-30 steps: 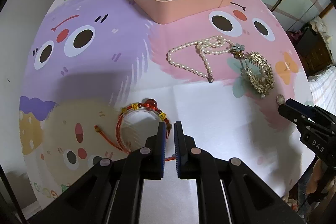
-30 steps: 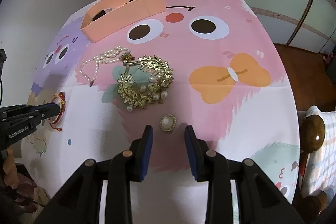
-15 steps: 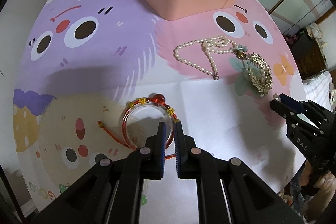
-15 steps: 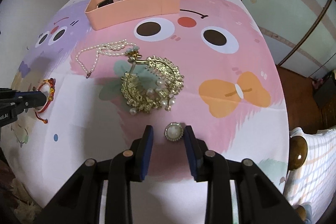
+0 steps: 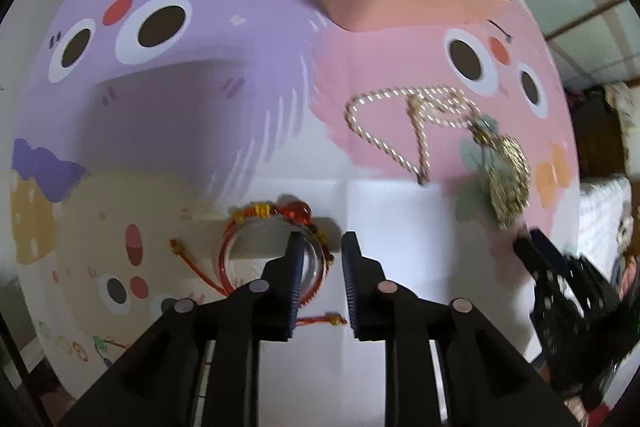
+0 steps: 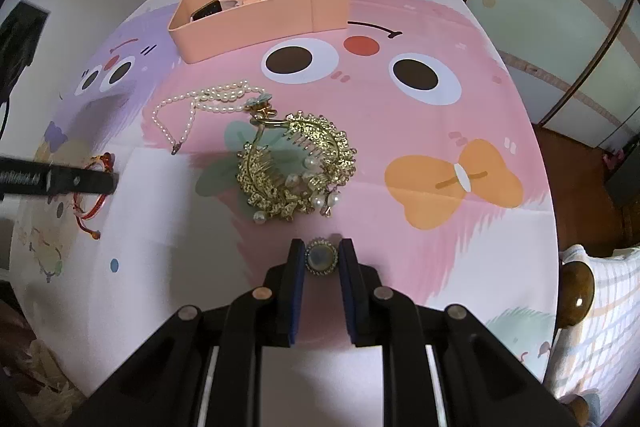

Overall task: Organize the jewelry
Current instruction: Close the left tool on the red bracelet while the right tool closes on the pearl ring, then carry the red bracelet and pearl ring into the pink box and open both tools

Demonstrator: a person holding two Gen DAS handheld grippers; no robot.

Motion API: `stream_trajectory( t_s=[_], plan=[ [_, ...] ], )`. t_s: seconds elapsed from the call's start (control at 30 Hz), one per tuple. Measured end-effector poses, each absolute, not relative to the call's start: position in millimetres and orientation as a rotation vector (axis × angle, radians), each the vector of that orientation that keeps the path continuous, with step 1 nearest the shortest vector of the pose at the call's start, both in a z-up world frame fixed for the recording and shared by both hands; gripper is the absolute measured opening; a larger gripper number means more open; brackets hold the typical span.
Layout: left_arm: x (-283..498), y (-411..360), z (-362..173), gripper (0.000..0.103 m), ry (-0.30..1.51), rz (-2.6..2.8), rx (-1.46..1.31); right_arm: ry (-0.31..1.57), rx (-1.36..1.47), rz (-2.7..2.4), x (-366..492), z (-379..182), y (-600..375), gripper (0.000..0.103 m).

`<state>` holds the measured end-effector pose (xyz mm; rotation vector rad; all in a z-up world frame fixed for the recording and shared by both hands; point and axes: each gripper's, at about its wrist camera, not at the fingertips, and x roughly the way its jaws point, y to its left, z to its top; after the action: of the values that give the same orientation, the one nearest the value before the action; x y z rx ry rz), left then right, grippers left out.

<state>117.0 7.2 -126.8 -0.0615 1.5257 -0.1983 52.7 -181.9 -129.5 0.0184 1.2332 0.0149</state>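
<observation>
A red cord bracelet with beads (image 5: 276,223) lies on the table near my left gripper (image 5: 322,247), which is open with its left finger over the bracelet's ring and the right finger outside it. The bracelet also shows in the right wrist view (image 6: 94,187). My right gripper (image 6: 322,253) is open around a round pearl brooch (image 6: 321,259), fingers close on both sides. A pearl necklace (image 6: 200,107) and a gold hair comb (image 6: 296,167) lie mid-table. A pink box (image 6: 256,11) at the back holds a watch and a black bead bracelet.
The round table has a cartoon cloth (image 6: 420,131) in pink and purple. A wooden door and shelf stand behind the table. A bed with a round wooden post (image 6: 576,291) is at the right. The table edge drops off near both grippers.
My left gripper has opened and moved forward over the red bracelet. My right gripper has moved forward and narrowed, so the brooch now sits between its fingers.
</observation>
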Motion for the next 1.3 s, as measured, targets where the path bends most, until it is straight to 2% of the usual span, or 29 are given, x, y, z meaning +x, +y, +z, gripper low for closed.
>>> stream_trajectory(
  t_s=[0.2, 0.3, 0.73, 0.9, 1.3],
  plan=[
    [127.1, 3.1, -131.6, 0.019, 1.562, -0.092, -0.069, 1.226, 0.054, 0.027, 51.5, -126.5, -188.1, 0.017],
    [132.8, 3.5, -130.3, 0.023, 1.569, -0.049, -0.084, 1.216, 0.065, 0.037, 51.5, -124.2, -189.1, 0.017],
    [134.7, 5.7, -129.2, 0.023, 1.536, 0.043, -0.116, 1.207, 0.086, 0.060, 49.2, -123.1, -190.4, 0.017],
    [127.9, 15.8, -127.1, 0.010, 1.508, 0.034, -0.126, 1.205, 0.094, 0.065, 49.1, -122.4, -192.1, 0.017],
    [118.6, 32.5, -109.6, 0.009, 1.491, -0.025, -0.146, 1.183, 0.087, 0.080, 49.3, -109.9, -187.3, 0.017]
  ],
)
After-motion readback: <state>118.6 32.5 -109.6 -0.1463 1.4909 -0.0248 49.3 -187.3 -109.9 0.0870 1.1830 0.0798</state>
